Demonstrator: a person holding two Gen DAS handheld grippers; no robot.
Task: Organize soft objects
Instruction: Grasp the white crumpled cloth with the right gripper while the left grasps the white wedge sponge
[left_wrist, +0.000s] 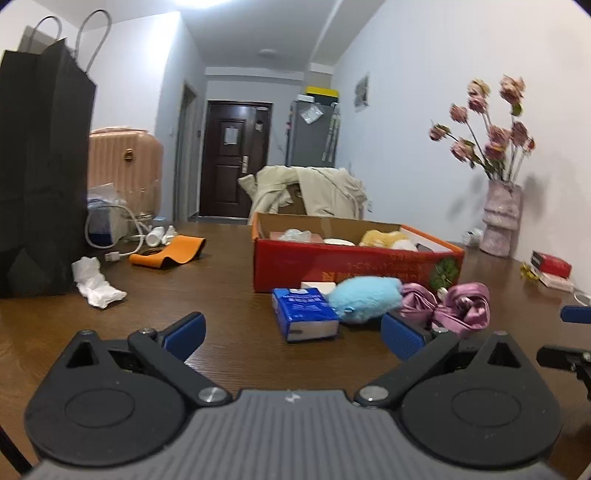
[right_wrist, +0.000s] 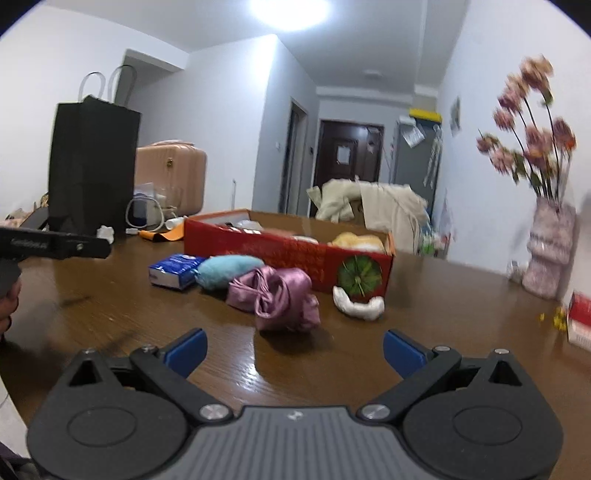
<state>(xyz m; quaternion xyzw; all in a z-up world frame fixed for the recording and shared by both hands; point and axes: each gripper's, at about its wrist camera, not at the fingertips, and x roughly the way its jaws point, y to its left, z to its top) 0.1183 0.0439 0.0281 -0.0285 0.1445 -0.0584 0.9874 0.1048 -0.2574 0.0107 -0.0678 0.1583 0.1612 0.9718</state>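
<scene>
Table (left_wrist: 229, 332): dark brown wood, carrying everything below; its far edge faces a hallway door.
Black paper bag (left_wrist: 40, 166): upright near the table's left edge, handles up.
Red cardboard box (left_wrist: 343, 267): open-topped, toward the table's far edge, middle; a yellow plush (left_wrist: 382, 238) and pale items lie inside.
Vase of pink flowers (left_wrist: 502, 221): at the table's right edge by the wall.
Purple satin cloth (right_wrist: 280, 295): bunched on the table in front of the box, just beside the blue plush.
Blue plush (left_wrist: 364, 297): lies in front of the box, touching the tissue pack.
Blue tissue pack (left_wrist: 304, 314): flat on the table, left of the plush.
Orange strip (left_wrist: 171, 253): curled, toward the far left of the table.
White crumpled wad (right_wrist: 358, 304): at the box's near right corner.
Left gripper (left_wrist: 293, 332): jaws spread wide, nothing between them, aimed at the tissue pack and plush.
Right gripper (right_wrist: 295, 349): jaws spread wide and empty, facing the purple cloth, apart from it.
</scene>
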